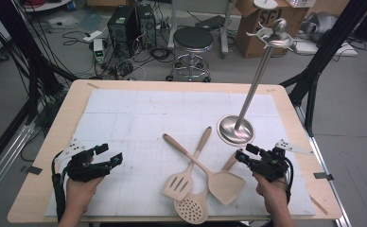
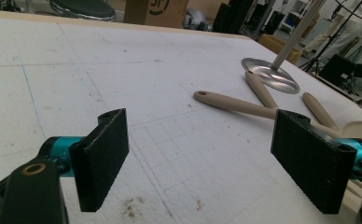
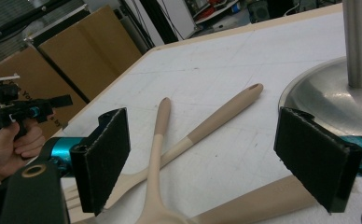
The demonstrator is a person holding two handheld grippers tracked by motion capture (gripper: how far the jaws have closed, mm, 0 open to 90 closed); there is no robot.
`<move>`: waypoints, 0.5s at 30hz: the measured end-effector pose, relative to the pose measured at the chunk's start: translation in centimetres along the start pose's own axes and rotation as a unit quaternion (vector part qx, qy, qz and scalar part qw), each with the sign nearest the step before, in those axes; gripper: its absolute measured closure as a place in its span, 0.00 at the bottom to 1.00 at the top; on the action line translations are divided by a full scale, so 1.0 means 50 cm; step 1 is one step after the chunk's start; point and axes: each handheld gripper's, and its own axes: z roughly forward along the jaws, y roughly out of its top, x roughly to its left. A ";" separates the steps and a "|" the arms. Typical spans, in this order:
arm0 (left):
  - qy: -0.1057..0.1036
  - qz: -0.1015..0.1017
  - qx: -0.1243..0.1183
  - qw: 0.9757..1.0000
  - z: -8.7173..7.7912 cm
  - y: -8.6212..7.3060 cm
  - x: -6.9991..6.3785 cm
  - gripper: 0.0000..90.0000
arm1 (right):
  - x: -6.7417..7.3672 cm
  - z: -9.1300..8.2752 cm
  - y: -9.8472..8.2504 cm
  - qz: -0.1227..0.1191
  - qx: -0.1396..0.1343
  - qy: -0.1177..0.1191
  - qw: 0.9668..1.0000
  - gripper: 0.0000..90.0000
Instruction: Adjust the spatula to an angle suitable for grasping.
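Both claws wide open, empty: left claw (image 1: 111, 153) over bare mat, right claw (image 1: 242, 155) beside spatulas (image 1: 205, 175).

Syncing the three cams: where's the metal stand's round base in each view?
High view: stand base, right of centre, just ahead of the right gripper.
Left gripper view: upper right, beyond the utensil handles.
Right gripper view: right edge, behind the right-hand jaw.
Shared landmark: the crossed handles.
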 end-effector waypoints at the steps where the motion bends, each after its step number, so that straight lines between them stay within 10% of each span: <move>1: -0.001 0.001 0.001 1.000 0.001 0.000 0.000 0.22 | 0.000 0.000 0.000 0.001 0.000 -0.002 1.000 0.19; 15: -0.008 -0.003 0.004 1.000 0.012 -0.001 0.010 0.22 | 0.002 -0.005 0.002 0.009 -0.007 -0.003 1.000 0.19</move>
